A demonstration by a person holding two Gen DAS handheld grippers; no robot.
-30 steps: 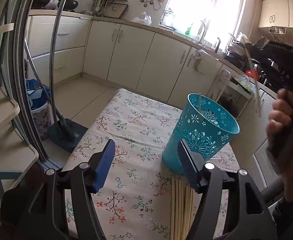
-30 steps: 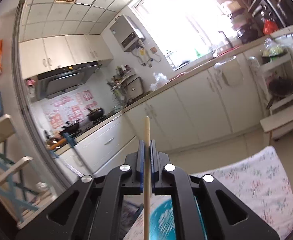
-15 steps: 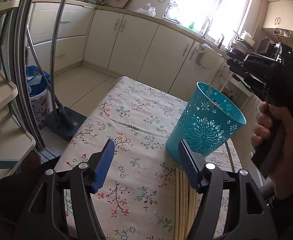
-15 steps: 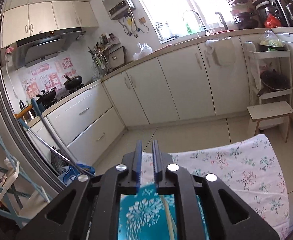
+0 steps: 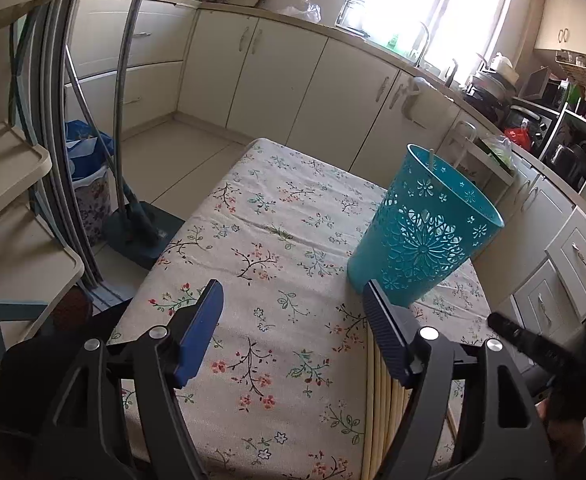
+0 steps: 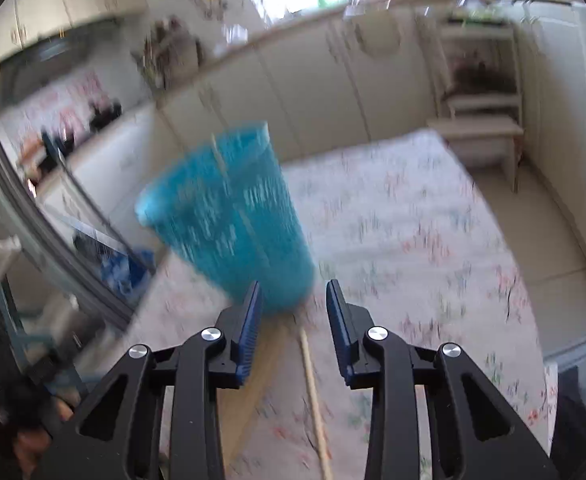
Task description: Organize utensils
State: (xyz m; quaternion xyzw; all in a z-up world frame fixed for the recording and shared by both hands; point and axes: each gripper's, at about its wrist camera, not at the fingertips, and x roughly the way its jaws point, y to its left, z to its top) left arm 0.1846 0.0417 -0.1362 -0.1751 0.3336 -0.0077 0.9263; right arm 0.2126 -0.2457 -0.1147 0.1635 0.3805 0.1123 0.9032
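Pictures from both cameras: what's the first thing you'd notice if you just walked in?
The bright teal basket jumps out, standing on the far right part of the flowery tablecloth with a stick poking up inside it. Next, a row of pale chopsticks lies flat on the cloth in front of it. The left gripper hangs open over the cloth, holding nothing.

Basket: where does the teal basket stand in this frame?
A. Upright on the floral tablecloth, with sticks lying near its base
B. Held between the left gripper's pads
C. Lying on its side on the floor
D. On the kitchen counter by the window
A: the basket stands upright on the tablecloth, with a row of sticks on the cloth just short of its base.
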